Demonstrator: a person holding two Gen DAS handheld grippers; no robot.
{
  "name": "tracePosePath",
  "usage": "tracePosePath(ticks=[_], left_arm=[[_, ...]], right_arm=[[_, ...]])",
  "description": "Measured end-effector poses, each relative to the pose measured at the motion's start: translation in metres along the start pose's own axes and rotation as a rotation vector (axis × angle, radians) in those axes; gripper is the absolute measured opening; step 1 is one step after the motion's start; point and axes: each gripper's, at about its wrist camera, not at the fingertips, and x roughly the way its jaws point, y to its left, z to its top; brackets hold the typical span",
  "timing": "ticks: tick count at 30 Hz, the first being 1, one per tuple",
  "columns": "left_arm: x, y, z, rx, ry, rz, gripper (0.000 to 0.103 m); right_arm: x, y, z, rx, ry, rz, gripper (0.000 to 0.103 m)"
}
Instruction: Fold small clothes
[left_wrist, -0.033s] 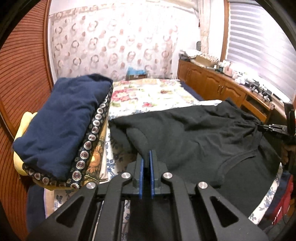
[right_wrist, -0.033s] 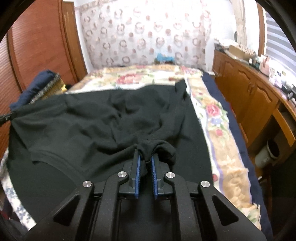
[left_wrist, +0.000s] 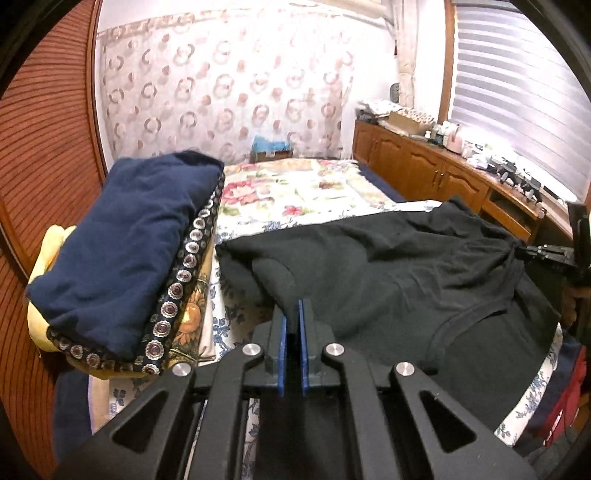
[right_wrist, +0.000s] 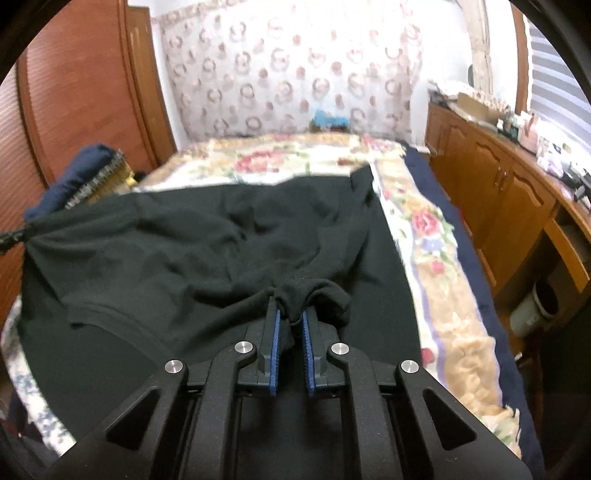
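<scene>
A black garment (left_wrist: 388, 273) lies spread and rumpled across the bed. My left gripper (left_wrist: 292, 306) is shut on its near left corner, with dark cloth pinched between the blue pads. My right gripper (right_wrist: 291, 314) is closing, and a bunched fold of the black garment (right_wrist: 221, 251) is squeezed between its pad tips. Each wrist view shows the other gripper at the garment's far side: the right gripper (left_wrist: 546, 253) at the right edge and the left gripper (right_wrist: 11, 238) at the left edge. The cloth is pulled into a point at both.
A folded stack (left_wrist: 122, 251) sits at the bed's left, navy cloth on top of patterned and yellow pieces. The floral bedspread (left_wrist: 295, 188) runs back to a curtain. A wooden cabinet (left_wrist: 424, 173) lines the right side, a wardrobe (left_wrist: 44, 147) the left. A white bin (right_wrist: 535, 306) stands on the floor.
</scene>
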Motion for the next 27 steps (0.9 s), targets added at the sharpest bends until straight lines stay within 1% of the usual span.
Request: tracePosePath(ticks=[5, 9, 11, 13, 15, 17, 22, 25, 27], left_arm=[[-0.003, -0.003, -0.002, -0.015, -0.021, -0.014, 0.003], [-0.017, 0.003, -0.008, -0.023, -0.043, -0.027, 0.003], [-0.019, 0.009, -0.014, -0.017, -0.04, -0.011, 0.003], [-0.016, 0.02, -0.022, -0.021, -0.011, 0.018, 0.004], [-0.009, 0.026, -0.025, -0.036, 0.014, 0.026, 0.004], [-0.007, 0.029, -0.032, -0.038, 0.022, 0.026, 0.004], [-0.026, 0.023, -0.039, -0.027, -0.008, 0.003, 0.004], [-0.049, 0.019, -0.037, -0.03, -0.048, -0.028, 0.003], [-0.061, 0.016, -0.037, -0.026, -0.056, -0.04, 0.004]], right_arm=[[-0.039, 0.01, 0.005, -0.045, -0.058, 0.007, 0.008], [-0.063, 0.017, 0.004, -0.07, -0.085, 0.012, 0.008], [-0.073, 0.017, 0.002, -0.077, -0.095, 0.013, 0.008], [-0.074, 0.02, 0.0, -0.085, -0.087, 0.017, 0.008], [-0.068, 0.022, -0.003, -0.101, -0.062, 0.01, 0.008], [-0.062, 0.022, -0.007, -0.103, -0.041, 0.006, 0.008], [-0.061, 0.027, -0.015, -0.11, -0.027, 0.013, 0.008], [-0.071, 0.026, -0.015, -0.111, -0.04, 0.011, 0.008], [-0.084, 0.024, -0.015, -0.108, -0.058, 0.016, 0.008]])
